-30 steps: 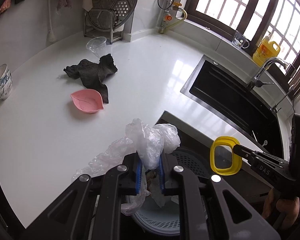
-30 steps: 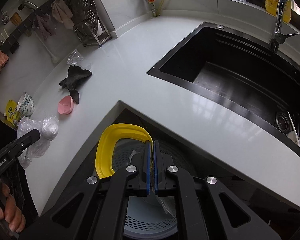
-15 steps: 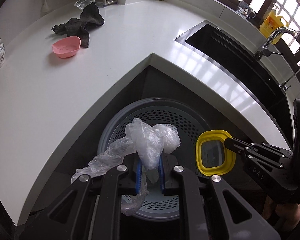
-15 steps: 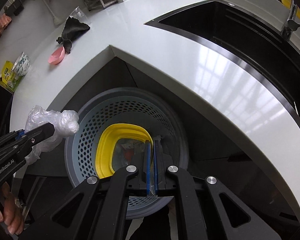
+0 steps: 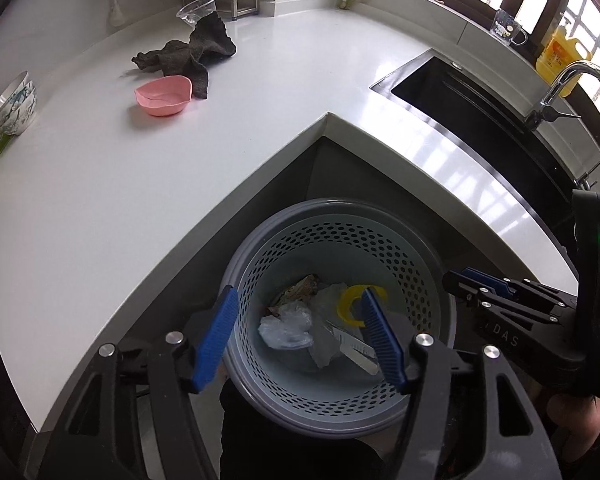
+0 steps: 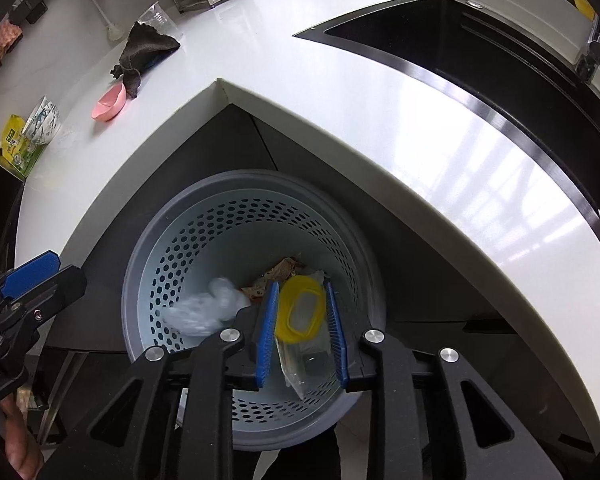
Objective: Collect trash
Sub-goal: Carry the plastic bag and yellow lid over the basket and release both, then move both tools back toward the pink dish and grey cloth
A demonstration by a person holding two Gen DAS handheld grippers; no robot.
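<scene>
Jaws on the left hand-held gripper (image 5: 300,340) and right hand-held gripper (image 6: 302,334) have just opened, holding nothing. Below them, in the perforated bin (image 6: 180,216), lie the crumpled plastic bag (image 5: 286,326), light and limp, and the stiff yellow lid (image 6: 302,310).

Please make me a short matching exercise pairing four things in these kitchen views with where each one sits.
Things:
1. yellow lid
2. pink dish
3. dark cloth
4. yellow bottle

Places:
A. on the white counter, just in front of the cloth
B. by the window, behind the faucet
C. inside the perforated bin
D. crumpled on the counter beside the clear plastic cup

Pairs: 1-C, 2-A, 3-D, 4-B
</scene>
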